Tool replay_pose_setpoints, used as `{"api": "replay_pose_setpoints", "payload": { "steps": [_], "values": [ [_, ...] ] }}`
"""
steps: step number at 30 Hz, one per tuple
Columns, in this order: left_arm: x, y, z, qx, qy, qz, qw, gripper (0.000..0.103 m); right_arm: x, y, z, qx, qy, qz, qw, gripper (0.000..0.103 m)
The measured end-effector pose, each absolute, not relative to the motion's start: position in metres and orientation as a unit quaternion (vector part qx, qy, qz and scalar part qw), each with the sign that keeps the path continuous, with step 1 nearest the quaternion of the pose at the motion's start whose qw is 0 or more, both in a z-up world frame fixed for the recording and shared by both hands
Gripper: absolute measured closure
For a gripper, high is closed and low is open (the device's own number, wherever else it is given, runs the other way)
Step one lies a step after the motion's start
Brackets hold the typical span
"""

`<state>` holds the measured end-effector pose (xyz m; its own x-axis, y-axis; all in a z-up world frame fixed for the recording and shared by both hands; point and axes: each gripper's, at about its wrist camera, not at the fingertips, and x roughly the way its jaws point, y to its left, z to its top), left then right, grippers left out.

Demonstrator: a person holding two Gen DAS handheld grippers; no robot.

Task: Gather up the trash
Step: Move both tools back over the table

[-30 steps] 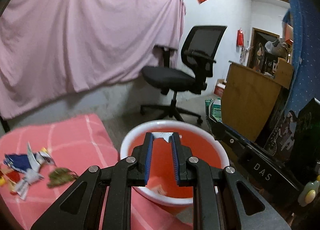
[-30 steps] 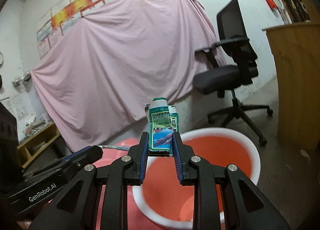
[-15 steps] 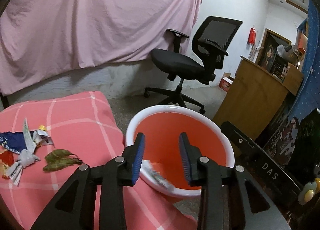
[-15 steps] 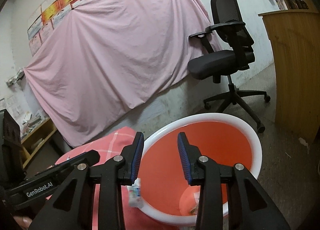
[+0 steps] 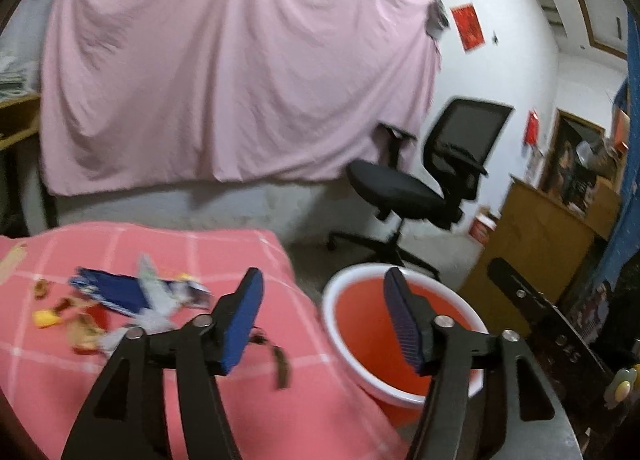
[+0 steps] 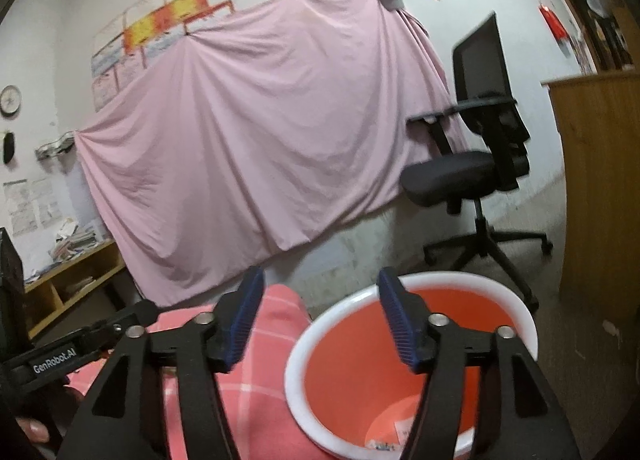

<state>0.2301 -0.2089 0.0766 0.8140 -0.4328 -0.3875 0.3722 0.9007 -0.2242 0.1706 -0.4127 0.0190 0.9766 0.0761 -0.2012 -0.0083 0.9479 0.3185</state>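
An orange basin with a white rim point(image 5: 332, 300) point(image 6: 340, 308) stands on the floor beside the pink checked table point(image 5: 224, 248) point(image 6: 276, 308). My left gripper point(image 5: 324, 320) is open and empty, above the table's right edge and the basin. Several scraps of trash lie on the cloth to its left: a blue wrapper point(image 5: 116, 294), a yellow piece point(image 5: 46, 318), a dark leaf-like scrap point(image 5: 280, 364). My right gripper point(image 6: 320, 320) is open and empty over the basin's left rim. Small scraps point(image 6: 400, 430) lie in the basin's bottom.
A black office chair point(image 5: 420, 187) point(image 6: 472, 171) stands behind the basin. A wooden cabinet point(image 5: 540, 244) point(image 6: 600, 179) is at the right. A pink sheet point(image 5: 224, 71) hangs on the back wall. The other gripper's body point(image 6: 72, 352) shows at the lower left.
Both grippers let go of their trash over the basin and opened wide. The left gripper has swung left toward the table's trash. The right view has lifted and shifted left.
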Motion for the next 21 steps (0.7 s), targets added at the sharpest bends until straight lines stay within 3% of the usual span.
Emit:
{"api": "replay_pose_setpoints", "payload": {
  "steps": [1,3,5,6,7,21],
  "values": [
    [0.227,-0.202,0.078,-0.071,0.209,-0.201,0.954,0.025,0.170,-0.409,0.020,0.158,0.099,0.025,0.982,0.023],
    [0.217,-0.185,0.079,-0.075,0.182,-0.171,0.965,0.001,0.168,-0.400,0.024,0.152,0.082,0.037,0.984,0.022],
    [0.206,-0.167,0.079,-0.085,0.152,-0.143,0.974,0.001,0.167,-0.388,0.027,0.139,0.069,0.050,0.987,0.014],
    [0.202,-0.158,0.079,-0.089,0.144,-0.133,0.977,0.001,0.166,-0.383,0.028,0.132,0.063,0.055,0.988,0.002],
    [0.200,-0.151,0.078,-0.090,0.142,-0.125,0.978,0.001,0.165,-0.377,0.028,0.126,0.056,0.059,0.989,0.000],
    [0.156,-0.067,0.059,-0.072,0.092,-0.027,0.993,0.001,0.163,-0.307,0.033,0.045,0.019,0.138,0.989,0.000]
  ]
}}
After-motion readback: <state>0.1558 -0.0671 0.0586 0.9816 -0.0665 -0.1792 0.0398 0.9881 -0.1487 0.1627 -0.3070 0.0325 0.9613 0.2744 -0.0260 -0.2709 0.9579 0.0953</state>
